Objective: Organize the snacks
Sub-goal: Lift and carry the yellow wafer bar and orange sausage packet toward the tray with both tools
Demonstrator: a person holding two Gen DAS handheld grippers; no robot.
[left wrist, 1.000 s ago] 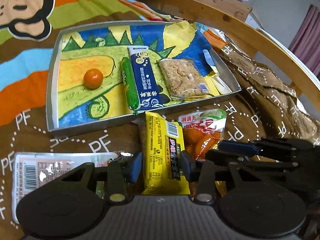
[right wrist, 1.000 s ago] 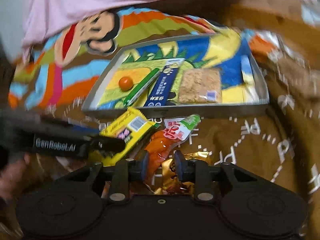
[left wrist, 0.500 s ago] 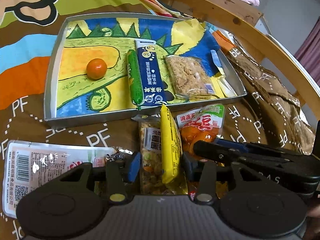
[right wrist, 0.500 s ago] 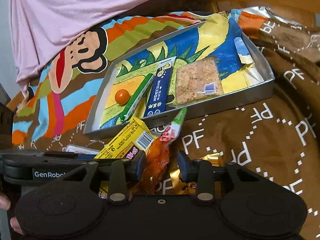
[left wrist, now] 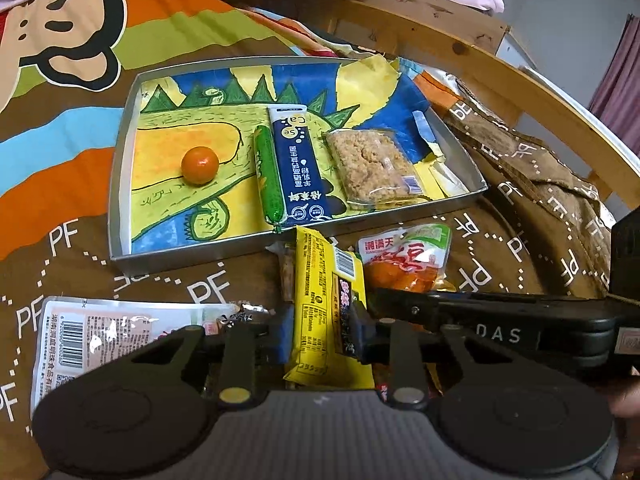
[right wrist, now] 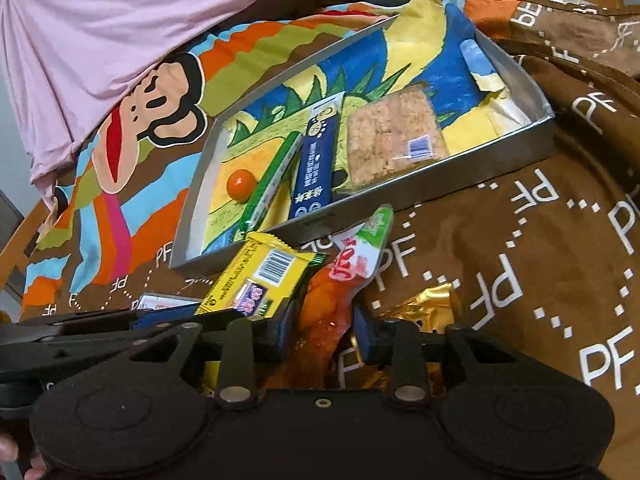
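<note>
Since half a second ago the yellow packet (left wrist: 326, 308) has turned from edge-on to face-up between the left gripper (left wrist: 324, 336), whose jaws are closing against its sides. The right gripper (right wrist: 322, 330) is closing around the orange pouch (right wrist: 326, 304). Both snacks lie on the blanket (right wrist: 520, 280) just outside the tray's (left wrist: 120, 184) near edge.

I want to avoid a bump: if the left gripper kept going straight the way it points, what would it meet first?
Probably the near wall of the metal tray. The left gripper, jaws closing on the yellow snack packet, points at that wall, so the packet's front end would likely touch first. Depth is unclear.
</note>
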